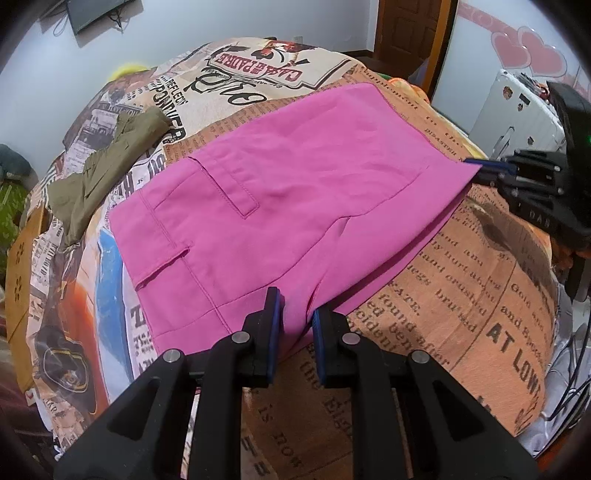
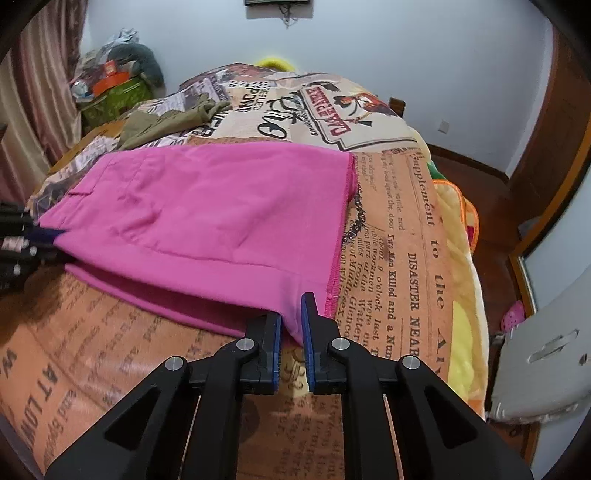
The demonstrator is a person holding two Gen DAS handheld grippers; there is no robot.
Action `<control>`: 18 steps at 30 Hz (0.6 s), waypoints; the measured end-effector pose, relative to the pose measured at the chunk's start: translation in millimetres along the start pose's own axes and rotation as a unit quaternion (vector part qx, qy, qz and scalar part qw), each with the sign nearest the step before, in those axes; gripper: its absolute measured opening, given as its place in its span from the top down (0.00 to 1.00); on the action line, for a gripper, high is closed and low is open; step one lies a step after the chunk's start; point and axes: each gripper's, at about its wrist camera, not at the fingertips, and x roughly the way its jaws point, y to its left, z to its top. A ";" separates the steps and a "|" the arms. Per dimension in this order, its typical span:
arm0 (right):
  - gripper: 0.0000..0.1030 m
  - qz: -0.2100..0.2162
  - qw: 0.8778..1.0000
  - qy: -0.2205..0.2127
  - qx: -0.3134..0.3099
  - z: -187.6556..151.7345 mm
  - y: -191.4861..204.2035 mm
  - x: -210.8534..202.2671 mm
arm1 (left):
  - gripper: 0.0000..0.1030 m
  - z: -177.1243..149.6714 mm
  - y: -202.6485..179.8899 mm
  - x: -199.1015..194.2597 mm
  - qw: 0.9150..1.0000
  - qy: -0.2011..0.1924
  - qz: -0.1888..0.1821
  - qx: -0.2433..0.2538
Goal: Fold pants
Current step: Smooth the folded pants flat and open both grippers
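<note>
Pink pants (image 1: 280, 206) lie folded in layers on a bed with a newspaper-print blanket (image 1: 461, 295). My left gripper (image 1: 297, 314) stands at the near waist-end corner with pink cloth between its blue pads, the jaws a little apart. In the right wrist view the pants (image 2: 207, 218) spread ahead, and my right gripper (image 2: 291, 325) has the near hem corner between its pads, jaws a little apart. The right gripper also shows in the left wrist view (image 1: 491, 168) at the far corner; the left gripper shows in the right wrist view (image 2: 48, 236).
An olive-green garment (image 1: 107, 166) lies crumpled on the blanket beyond the pants. A white suitcase (image 1: 517, 114) stands right of the bed. A green box of clutter (image 2: 110, 92) sits by the curtain. A wooden door (image 1: 410, 26) is in the far wall.
</note>
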 end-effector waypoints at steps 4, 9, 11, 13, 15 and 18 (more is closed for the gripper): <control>0.93 0.003 1.000 0.007 -0.003 -2.0 -1.3 4.3 | 0.85 -1.0 -0.7 -2.5 1.000 0.002 -0.005 0.004; 0.93 0.004 1.000 0.024 0.000 -6.9 -0.4 16.5 | 0.83 -3.7 -4.9 -2.0 1.000 0.006 0.003 0.010; 0.93 0.007 1.000 0.030 0.007 -8.7 -2.0 19.6 | 0.81 -4.3 -4.8 -3.6 1.000 0.008 0.002 0.008; 0.93 0.011 0.999 0.031 0.016 -9.2 -4.1 20.0 | 0.78 -5.0 -3.9 -5.6 1.000 0.009 -0.001 0.006; 0.90 0.010 0.999 0.037 0.022 -9.4 -5.8 19.7 | 0.72 -8.5 -2.0 -11.1 1.000 0.010 -0.011 0.003; 0.85 0.014 0.998 0.045 0.031 -10.5 -10.7 17.5 | 0.68 -14.4 0.7 -20.3 1.000 0.004 -0.019 -0.002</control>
